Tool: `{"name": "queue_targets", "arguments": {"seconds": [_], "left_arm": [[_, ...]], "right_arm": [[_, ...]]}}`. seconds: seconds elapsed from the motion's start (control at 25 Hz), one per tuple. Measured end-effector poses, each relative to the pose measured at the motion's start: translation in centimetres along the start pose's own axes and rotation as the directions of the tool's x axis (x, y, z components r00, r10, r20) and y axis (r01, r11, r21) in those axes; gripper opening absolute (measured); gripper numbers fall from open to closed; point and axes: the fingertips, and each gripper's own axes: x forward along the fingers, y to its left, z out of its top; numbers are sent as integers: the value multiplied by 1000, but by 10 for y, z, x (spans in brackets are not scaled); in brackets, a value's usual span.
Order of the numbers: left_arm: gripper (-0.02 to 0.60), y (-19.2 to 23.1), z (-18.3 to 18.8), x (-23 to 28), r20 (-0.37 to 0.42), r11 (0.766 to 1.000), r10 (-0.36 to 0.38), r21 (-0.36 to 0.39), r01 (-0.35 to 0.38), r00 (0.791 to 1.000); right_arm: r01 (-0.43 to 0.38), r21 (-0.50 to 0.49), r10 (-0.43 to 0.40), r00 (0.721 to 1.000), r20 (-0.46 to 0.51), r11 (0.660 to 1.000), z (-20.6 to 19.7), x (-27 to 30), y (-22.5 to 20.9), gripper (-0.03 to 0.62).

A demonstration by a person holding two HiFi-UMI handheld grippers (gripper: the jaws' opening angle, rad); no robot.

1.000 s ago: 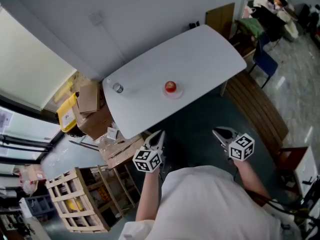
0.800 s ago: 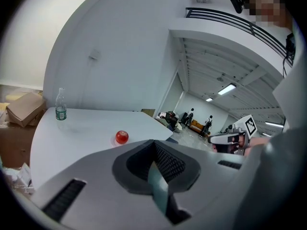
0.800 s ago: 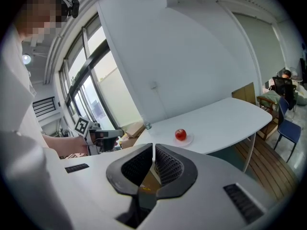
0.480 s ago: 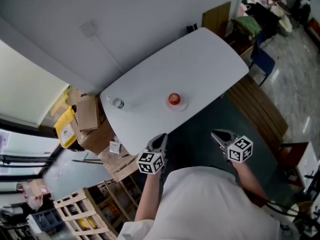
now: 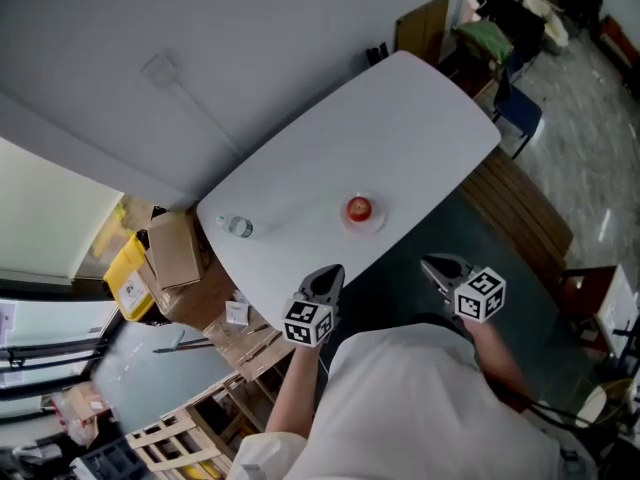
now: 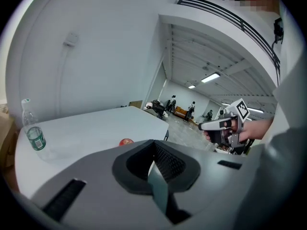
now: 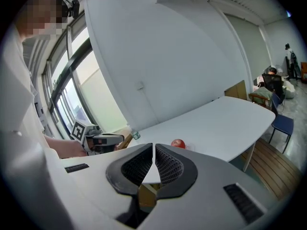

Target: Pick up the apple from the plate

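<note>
White wall and a grey floor frame a long white table [image 5: 400, 118] with rounded ends, which runs slantwise across the head view; cardboard boxes [image 5: 175, 253] are piled by its left end. Both grippers are off the table, on the person's side of its near edge. The left gripper [image 5: 330, 272] has its jaws pressed together on nothing, and the right gripper [image 5: 432, 263] is closed and empty too.

The apple [image 5: 359, 208] sits on a small pale plate [image 5: 373, 225] near that near edge, ahead of both grippers and between their lines of aim. It lies up and to the right of the left one, and up and to the left of the right one. The left looks slightly nearer. The apple is round, so no long axis governs the approach.

A clear water bottle [image 5: 240, 227] stands towards the table's left end; its green label is too small to read. The marker cubes show only black-and-white squares.
</note>
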Motion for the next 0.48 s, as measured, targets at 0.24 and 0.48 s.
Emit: {"name": "queue_targets", "arguments": {"seconds": [0.24,0.48], "left_arm": [[2,1,-6,7,-22,999,-49,7,50,999],[2,1,-6,12,-18,999,-53,0,53,998]], "right_arm": [[13,15,-13,1000,-14,1000,0,12,5,40],[14,9,-14,999,-36,1000,0,15,7,38]]}}
